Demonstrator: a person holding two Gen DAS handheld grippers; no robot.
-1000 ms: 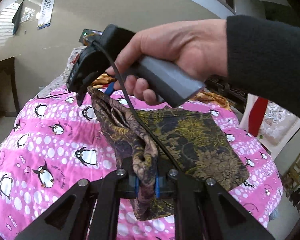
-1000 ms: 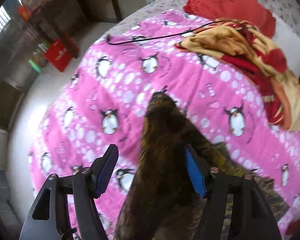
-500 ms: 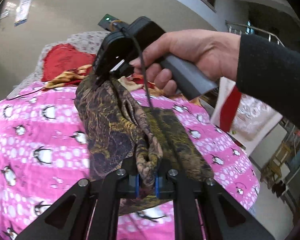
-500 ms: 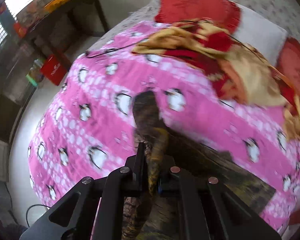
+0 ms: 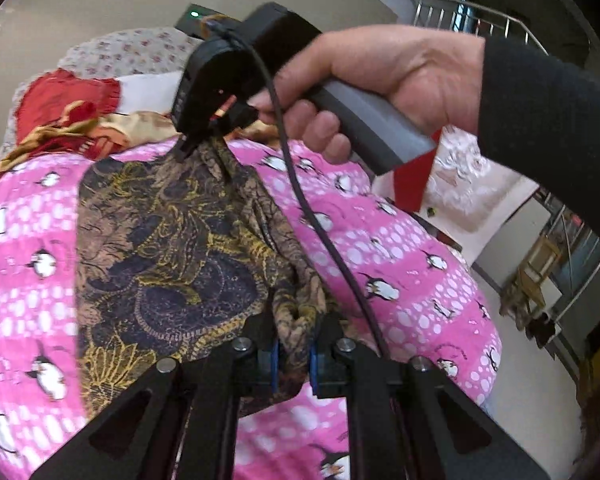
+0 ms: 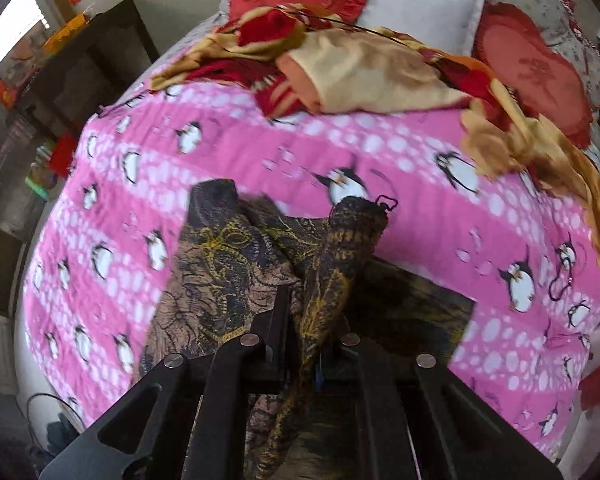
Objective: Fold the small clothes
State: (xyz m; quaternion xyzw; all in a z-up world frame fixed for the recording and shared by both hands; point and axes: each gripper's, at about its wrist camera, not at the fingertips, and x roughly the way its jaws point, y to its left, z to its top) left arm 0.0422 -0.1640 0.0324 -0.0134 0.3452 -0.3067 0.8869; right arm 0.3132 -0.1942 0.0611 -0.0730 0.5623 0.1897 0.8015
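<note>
Dark brown-and-gold patterned garment (image 5: pixel 168 264) draped over pink penguin quilt (image 5: pixel 400 264), partly lifted, two edges bunched and pulled up off the quilt. Soft, thin, limp fabric: sags between the two hold points, wrinkles into ropes at each pinch. Light, not fragile, probably a bit slick given how tightly it gathers. Best taken at corners or hem edges, not mid-panel; a mid-panel pinch just bunches it.

Left gripper (image 5: pixel 294 354) pressed together on a bunched fold at the garment's near edge, blue pads squeezing cloth. Right gripper (image 6: pixel 306 344) likewise clamped on a twisted ridge of the same garment; seen from the left wrist view (image 5: pixel 202 146) nipping the far edge, held by a hand (image 5: pixel 380 80) in a dark sleeve (image 5: pixel 548 120).

Lower layer of the garment flat on the quilt beneath the lifted part; exact shape (shorts or top) hard to tell through fisheye blur.

Beyond the garment: red-and-yellow blanket (image 6: pixel 360 68) heaped at the quilt's far end, red heart-shaped cushions (image 6: pixel 532 68) and a white pillow (image 6: pixel 424 12) past that. Black cable (image 5: pixel 320 232) trailing from right gripper across the garment.
</note>
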